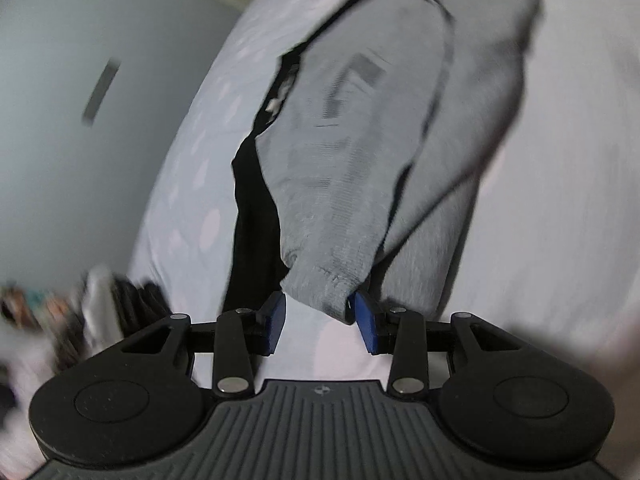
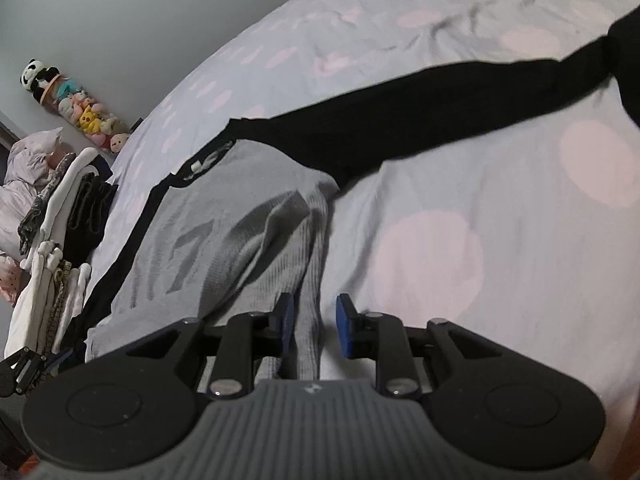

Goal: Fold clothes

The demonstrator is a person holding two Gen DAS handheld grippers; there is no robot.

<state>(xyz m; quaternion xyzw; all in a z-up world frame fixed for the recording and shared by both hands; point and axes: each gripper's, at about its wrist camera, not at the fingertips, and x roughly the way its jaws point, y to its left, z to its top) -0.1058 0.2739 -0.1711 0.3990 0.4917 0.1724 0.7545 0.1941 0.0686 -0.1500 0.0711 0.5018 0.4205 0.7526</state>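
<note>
Meanwhile, a grey knit sweater with black sleeves (image 2: 224, 240) lies spread on a pale lilac bedsheet dotted with pink (image 2: 500, 216). The left gripper (image 1: 320, 322) hovers with blue pads apart around a ribbed grey cuff (image 1: 332, 276); the right gripper (image 2: 314, 326) stands spread over the sweater's ribbed edge, gripping nothing.

Grey sweaters (image 2: 224, 240): one is lying ahead of the right hand-held gripper (image 2: 314, 326).
Black garments (image 2: 400, 132): one.
Beds (image 2: 500, 220): one.
Clothes piles (image 2: 60, 240): one is sitting far left.
</note>
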